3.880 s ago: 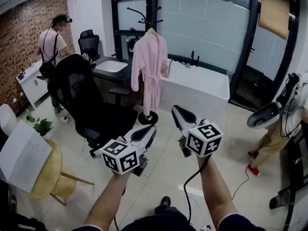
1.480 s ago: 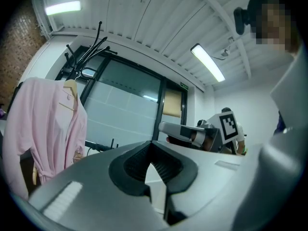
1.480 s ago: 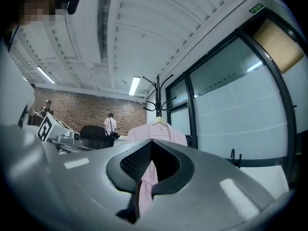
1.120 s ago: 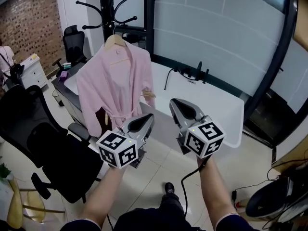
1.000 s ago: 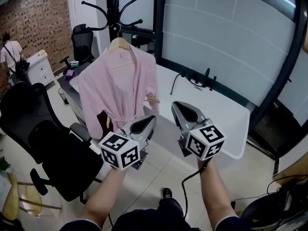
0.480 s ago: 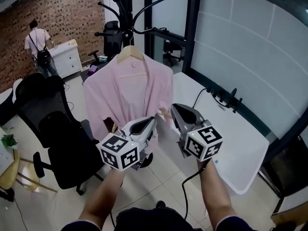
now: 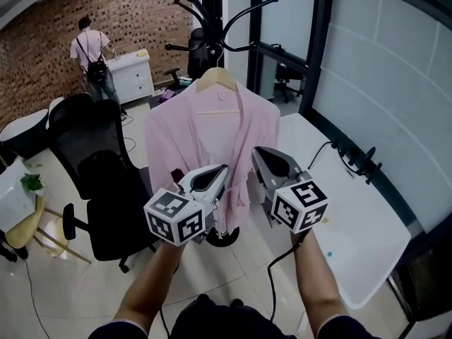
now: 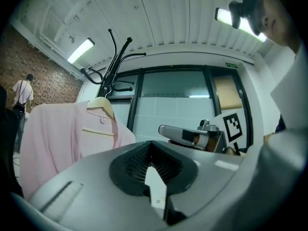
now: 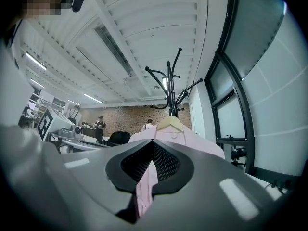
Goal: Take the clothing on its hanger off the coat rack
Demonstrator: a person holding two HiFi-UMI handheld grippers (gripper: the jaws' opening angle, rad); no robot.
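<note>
Since the earlier frame the pink robe (image 7: 176, 133) has swung to 12 o'clock, much nearer. My left tool (image 7: 219, 170) and right tool (image 7: 260, 154) are both pressed together, empty. Beyond them the robe hangs on its hanger (image 7: 217, 77) from the coat rack (image 7: 212, 20), so I judge reaching can begin.

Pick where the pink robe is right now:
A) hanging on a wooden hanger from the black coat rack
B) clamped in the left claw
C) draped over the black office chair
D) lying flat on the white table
A: the pink robe hangs from its wooden hanger, which is hooked on the coat rack.
</note>
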